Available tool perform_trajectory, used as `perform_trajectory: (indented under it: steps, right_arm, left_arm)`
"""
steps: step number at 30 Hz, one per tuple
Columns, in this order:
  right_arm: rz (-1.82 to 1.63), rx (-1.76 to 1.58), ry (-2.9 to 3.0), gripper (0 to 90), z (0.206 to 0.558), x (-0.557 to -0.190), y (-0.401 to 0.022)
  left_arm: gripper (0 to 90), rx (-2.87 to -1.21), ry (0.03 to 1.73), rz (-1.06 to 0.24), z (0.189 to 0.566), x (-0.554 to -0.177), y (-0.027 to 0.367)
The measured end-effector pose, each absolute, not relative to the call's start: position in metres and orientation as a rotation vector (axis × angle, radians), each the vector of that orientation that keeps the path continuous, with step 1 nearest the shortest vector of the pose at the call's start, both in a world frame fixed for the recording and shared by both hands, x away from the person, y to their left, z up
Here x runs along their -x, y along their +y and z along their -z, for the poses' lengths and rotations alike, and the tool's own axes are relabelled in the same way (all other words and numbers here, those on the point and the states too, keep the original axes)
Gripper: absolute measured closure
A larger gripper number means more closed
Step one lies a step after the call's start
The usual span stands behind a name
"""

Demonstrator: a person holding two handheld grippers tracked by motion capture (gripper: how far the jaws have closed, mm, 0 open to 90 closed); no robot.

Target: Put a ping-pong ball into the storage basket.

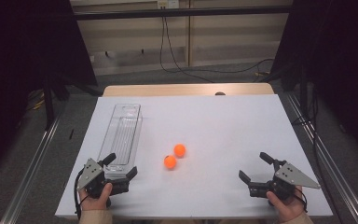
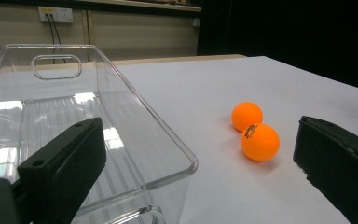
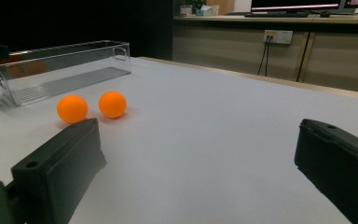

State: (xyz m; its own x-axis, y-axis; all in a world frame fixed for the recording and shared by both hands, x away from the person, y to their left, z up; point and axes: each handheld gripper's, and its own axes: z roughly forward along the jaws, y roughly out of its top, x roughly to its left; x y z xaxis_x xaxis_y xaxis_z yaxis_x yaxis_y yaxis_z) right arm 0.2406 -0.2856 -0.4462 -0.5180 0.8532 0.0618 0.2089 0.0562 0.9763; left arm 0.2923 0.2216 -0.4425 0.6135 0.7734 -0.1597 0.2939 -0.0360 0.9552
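Observation:
Two orange balls lie side by side on the white table: the nearer ball (image 1: pixel 170 162) (image 2: pixel 260 142) (image 3: pixel 72 108) and the farther ball (image 1: pixel 180 150) (image 2: pixel 246 116) (image 3: pixel 112 104). A long clear plastic bin (image 1: pixel 121 135) (image 2: pixel 88 116) (image 3: pixel 60 65) stands empty at the left. My left gripper (image 1: pixel 121 167) (image 2: pixel 200 172) rests open at the bin's near end, one jaw in front of the bin. At the front right my right gripper (image 1: pixel 256 167) (image 3: pixel 200 172) stands open with nothing between its jaws, pointing toward the balls.
The white table top (image 1: pixel 223 126) has bare room in the middle and at the right. A wooden edge (image 1: pixel 186 89) shows at the far side. Cables trail on the floor beyond.

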Motion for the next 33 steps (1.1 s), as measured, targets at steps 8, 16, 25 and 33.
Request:
perform_trajectory:
  steps: [8,16,25,33]
  right_arm:
    - [-1.499,-1.062,1.778,0.4,0.446,-0.24,-0.286]
    - [-1.506,-1.06,1.78,0.6,0.446,-0.24,-0.286]
    - [-1.506,-1.058,1.786,0.8,0.446,-0.24,-0.286]
    - [-1.514,-1.06,1.793,1.0,0.446,-0.24,-0.285]
  left_arm:
    - [2.3,-1.618,0.903,-0.475,0.443,-0.293,0.22]
    - [2.3,-1.623,0.887,-0.457,0.442,-0.294,0.217]
    - [2.3,-1.631,0.872,-0.434,0.442,-0.295,0.212]
    - [2.2,-1.635,0.862,-0.413,0.441,-0.295,0.207]
